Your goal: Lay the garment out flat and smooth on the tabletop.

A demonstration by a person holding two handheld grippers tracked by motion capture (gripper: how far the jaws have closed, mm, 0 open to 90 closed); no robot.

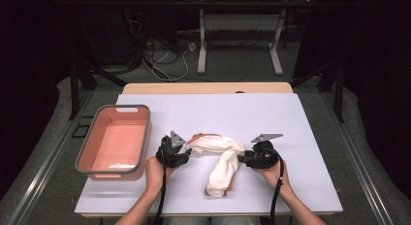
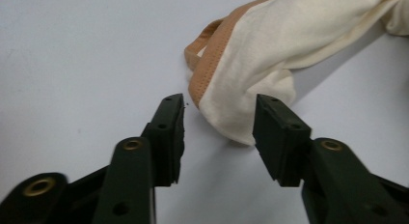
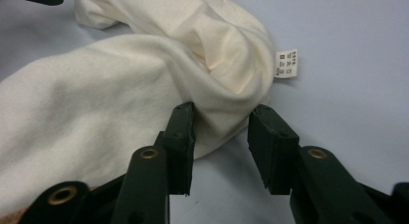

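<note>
- The cream cloth (image 1: 220, 159) is lying bunched in a bent shape in the middle of the tabletop (image 1: 271, 116).
- The left gripper (image 2: 219, 119) is held open at the cloth's brown-edged end; nothing is pinched.
- The right gripper (image 3: 221, 123) is open around a fold, not squeezing it.
- The cloth is not folded yet, and the pink bin (image 1: 97, 137) has not been filled.

A garment (image 1: 220, 159) lies on the table (image 1: 271, 113), near its front edge and about midway across. A bin (image 1: 116, 141) stands on the table well to the garment's left. The 2 grippers flank the garment: the left gripper (image 1: 186, 152) at its left end, the right gripper (image 1: 242, 158) at its right side. A label (image 3: 286, 64) lies at the garment's edge, beyond the right gripper's tips.
</note>
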